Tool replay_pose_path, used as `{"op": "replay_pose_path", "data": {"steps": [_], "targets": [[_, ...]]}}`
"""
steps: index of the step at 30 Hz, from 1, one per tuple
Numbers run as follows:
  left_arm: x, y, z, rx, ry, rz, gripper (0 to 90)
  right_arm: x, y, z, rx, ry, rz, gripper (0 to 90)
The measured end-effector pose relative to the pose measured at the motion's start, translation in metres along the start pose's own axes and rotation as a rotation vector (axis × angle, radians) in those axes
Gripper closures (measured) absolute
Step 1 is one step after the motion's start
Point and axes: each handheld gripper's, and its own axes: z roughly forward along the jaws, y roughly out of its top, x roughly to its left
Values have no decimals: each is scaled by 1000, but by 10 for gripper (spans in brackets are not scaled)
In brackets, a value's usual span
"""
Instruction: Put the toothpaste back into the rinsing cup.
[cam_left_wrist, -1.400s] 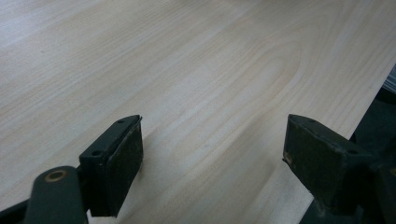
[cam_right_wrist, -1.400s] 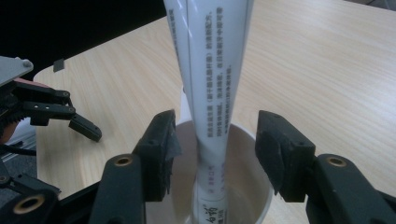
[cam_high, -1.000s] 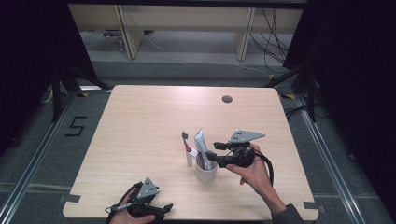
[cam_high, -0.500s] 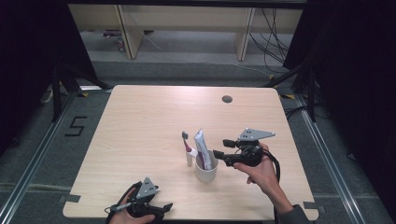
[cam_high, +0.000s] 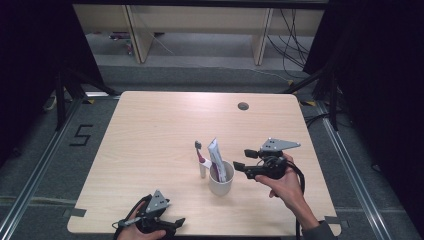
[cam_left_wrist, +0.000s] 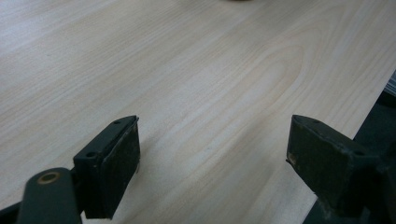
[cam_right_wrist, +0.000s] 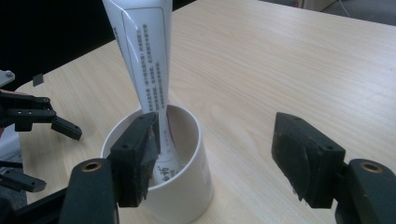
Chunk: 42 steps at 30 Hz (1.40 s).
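On the table we take the white cup as our landmark, standing a little right of the middle and toward the near edge. Far to the left of the cup and nearer to us, by the table's front edge, we hold the left gripper in the left hand; its jaws stand wide apart over bare wood in the left gripper view, gripping nothing. Just left of the cup, a toothbrush stands upright with its dark head on top, its white handle close against the cup's outer wall; we cannot tell whether the two touch. Inside the cup a white tube stands tilted, its flat crimped end up and well above the rim; in the right gripper view the tube shows printed text and leans out of the cup. Just right of the cup we hold the right gripper in the right hand, its tips pointing at the cup and close beside its rim. Its jaws are spread apart and clasp nothing: in its own view one jaw sits in front of the cup's near rim, the other over bare table to the side.
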Motion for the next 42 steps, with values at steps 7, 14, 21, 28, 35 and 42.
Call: {"op": "replay_pose_path", "data": {"steps": [7,14,21,28,35,42], "targets": [[0,0,0,-8,-6,-10,164,-6,-5,-8,5,-27,23,270],[1,0,0,-12,-6,-13,161,-9,-10,-16,-8,-36,51,236],[0,0,0,-14,-7,-12,160,-11,-15,-22,-8,-49,62,233],[1,0,-1,-17,-1,-18,160,-14,-23,-28,-4,-51,48,228],[1,0,0,-13,-4,-14,160,-16,-33,-38,9,-72,46,222],[1,-1,0,0,-1,2,160,-19,-43,-45,10,-85,62,217]]}}
